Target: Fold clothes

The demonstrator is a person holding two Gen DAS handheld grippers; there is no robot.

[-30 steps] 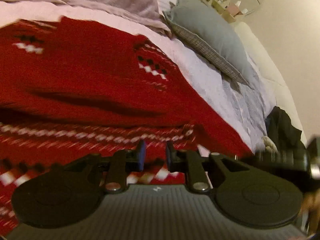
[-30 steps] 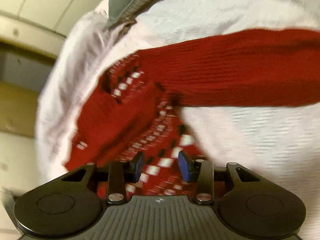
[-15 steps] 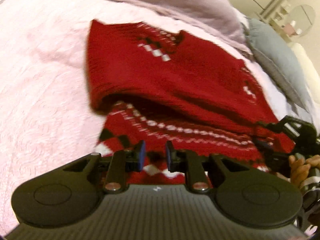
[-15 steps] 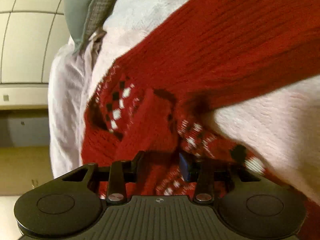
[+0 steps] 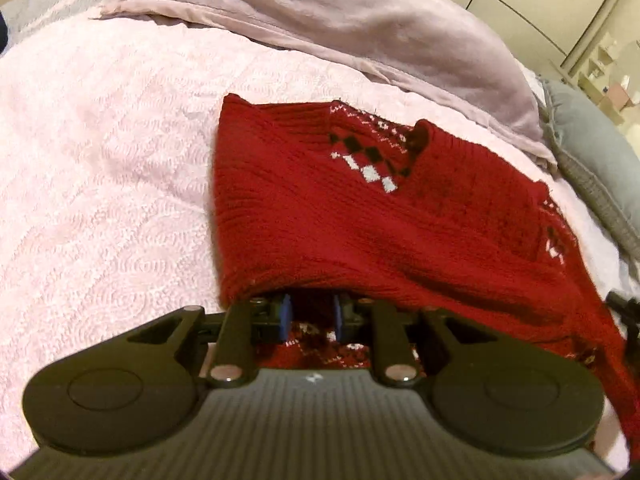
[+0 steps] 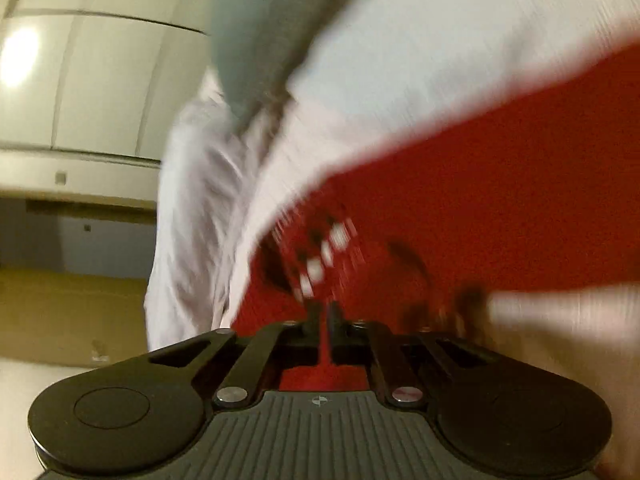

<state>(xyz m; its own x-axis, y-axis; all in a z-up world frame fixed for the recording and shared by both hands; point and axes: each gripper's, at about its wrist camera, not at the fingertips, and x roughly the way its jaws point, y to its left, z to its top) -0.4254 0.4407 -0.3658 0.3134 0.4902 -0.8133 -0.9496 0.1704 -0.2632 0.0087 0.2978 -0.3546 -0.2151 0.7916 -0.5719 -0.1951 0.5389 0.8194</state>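
Two grippers work one red sweater [image 5: 360, 216] spread on a bed. Left gripper [image 5: 309, 318]: its blue-padded fingers [image 5: 285, 317] stand a moderate way apart, their tips tucked beneath the overhanging near edge of the folded upper layer; nothing is pinched between them. A patterned lower layer shows under and behind the tips. Right gripper [image 6: 324, 316]: its jaws are drawn almost together on a thin fold of red knit, which runs between them and back toward the body; this view is motion-blurred, so finer detail cannot be told.

Outward from the left gripper, the sweater's left edge runs straight away from the camera to a rounded far corner; its far edge carries a black-and-white diamond band and the neck opening. To the left of that edge lies a broad stretch of pink quilted bedspread [image 5: 100, 168], bare up to a crumpled mauve blanket [image 5: 340, 28] along the far side. A grey pillow [image 5: 600, 148] lies at the right margin, just beyond the sweater's right side. In the right wrist view a sleeve [image 6: 520, 152] extends rightward across pale bedding [image 6: 440, 48].
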